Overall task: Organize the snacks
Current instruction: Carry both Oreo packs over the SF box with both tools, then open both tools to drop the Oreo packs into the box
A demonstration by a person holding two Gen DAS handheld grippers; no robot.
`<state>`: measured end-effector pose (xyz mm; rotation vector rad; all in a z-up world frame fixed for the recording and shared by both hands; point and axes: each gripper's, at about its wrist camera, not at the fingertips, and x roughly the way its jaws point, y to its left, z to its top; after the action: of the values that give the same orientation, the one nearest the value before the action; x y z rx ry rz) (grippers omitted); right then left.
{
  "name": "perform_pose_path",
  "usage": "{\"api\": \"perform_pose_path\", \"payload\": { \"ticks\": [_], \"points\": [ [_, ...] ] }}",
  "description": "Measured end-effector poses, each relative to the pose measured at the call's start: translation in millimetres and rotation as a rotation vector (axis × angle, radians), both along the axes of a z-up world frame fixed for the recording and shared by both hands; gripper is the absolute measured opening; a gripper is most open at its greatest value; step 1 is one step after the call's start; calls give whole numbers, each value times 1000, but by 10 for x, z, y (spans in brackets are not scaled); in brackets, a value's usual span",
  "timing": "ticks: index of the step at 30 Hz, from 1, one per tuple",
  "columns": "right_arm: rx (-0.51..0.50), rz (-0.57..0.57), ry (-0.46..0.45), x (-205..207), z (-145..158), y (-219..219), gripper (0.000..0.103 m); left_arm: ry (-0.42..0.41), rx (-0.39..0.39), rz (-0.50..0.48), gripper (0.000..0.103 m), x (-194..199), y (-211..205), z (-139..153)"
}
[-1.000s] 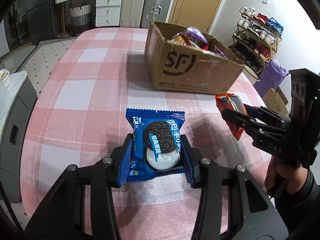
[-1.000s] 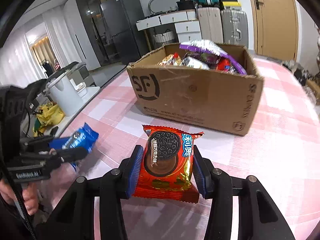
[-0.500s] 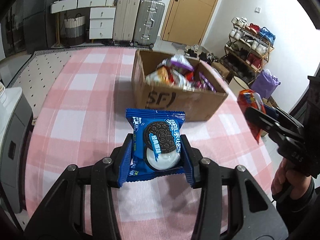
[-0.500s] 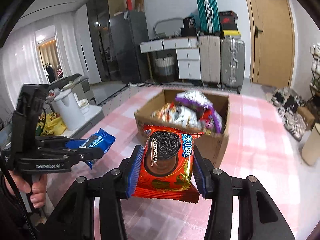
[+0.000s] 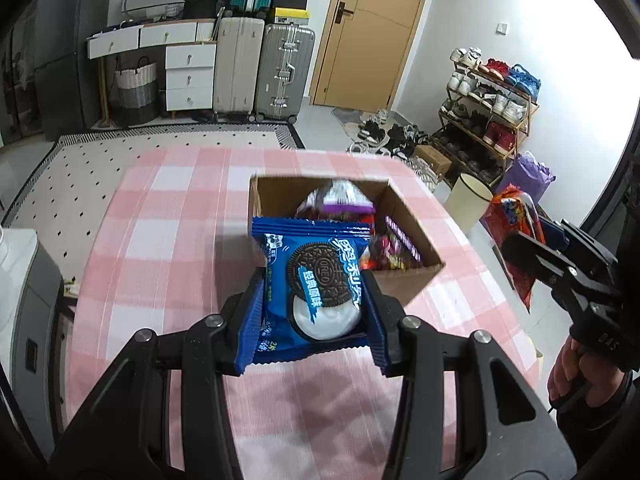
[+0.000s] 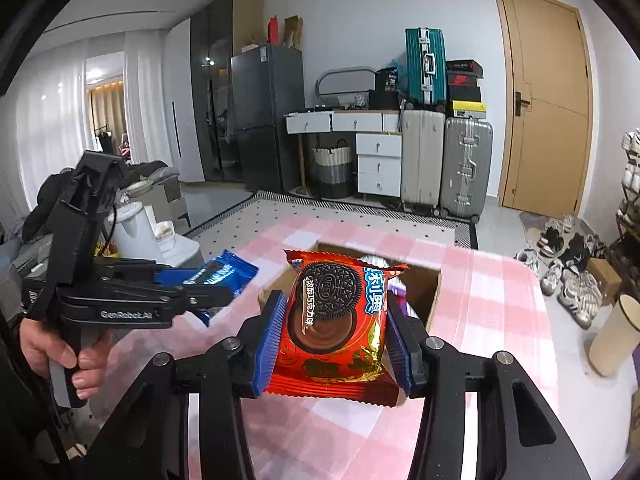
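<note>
A pink-and-white check was recorded on the tablecloth (image 5: 168, 240). The cardboard box (image 5: 404, 216) was noted as plain brown. A blue wrapper with white lettering and a dark brown biscuit print was seen on the blue snack pack (image 5: 316, 292). The red snack pack (image 6: 336, 320) was marked red with gold patches and a blue label band. Ribbed blue pads (image 6: 272, 344) were observed on black gripper frames. A purple-edged packet (image 5: 340, 200), blurred, was possibly white and silver on top. The door (image 6: 544, 96) was logged as tan.
</note>
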<state>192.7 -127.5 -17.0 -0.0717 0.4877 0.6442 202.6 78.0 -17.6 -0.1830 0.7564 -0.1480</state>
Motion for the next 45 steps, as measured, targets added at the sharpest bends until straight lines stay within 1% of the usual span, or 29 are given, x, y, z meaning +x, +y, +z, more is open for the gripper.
{"api": "perform_pose_path", "payload": {
  "ticks": [5,10,16,20,23,25,28,32,35,41,43,44,45],
  "points": [
    [18,6,-15,207,198,13,48,-20,3,1,42,277,2,193],
    [33,21,-13,457,373,68,48,-24,6,-12,42,563,-57,317],
    [58,30,22,814,486,113,48,-11,15,-18,42,925,-127,371],
    [65,29,43,1057,528,144,48,10,16,-23,42,1166,-140,347],
    [51,17,55,1208,481,184,48,39,-5,-38,42,1338,-136,280],
    [39,13,69,1273,411,231,48,50,6,-45,42,1429,-149,238],
    [26,6,94,1341,267,261,48,55,-1,-56,42,1513,-167,184],
    [12,3,107,1481,120,325,48,73,-16,-76,42,1601,-193,74],
    [4,4,114,1478,14,353,48,92,-30,-91,42,1633,-207,-47],
    [0,-10,146,1630,-149,386,48,128,-52,-105,42,1663,-247,-258],
    [-8,-16,149,1667,-189,397,48,141,-73,-114,42,1673,-253,-305],
    [-10,-16,154,1688,-213,408,51,144,-77,-116,44,1683,-248,-318],
    [-15,-17,161,1707,-243,420,57,149,-75,-117,47,1693,-243,-330]
  ]
}}
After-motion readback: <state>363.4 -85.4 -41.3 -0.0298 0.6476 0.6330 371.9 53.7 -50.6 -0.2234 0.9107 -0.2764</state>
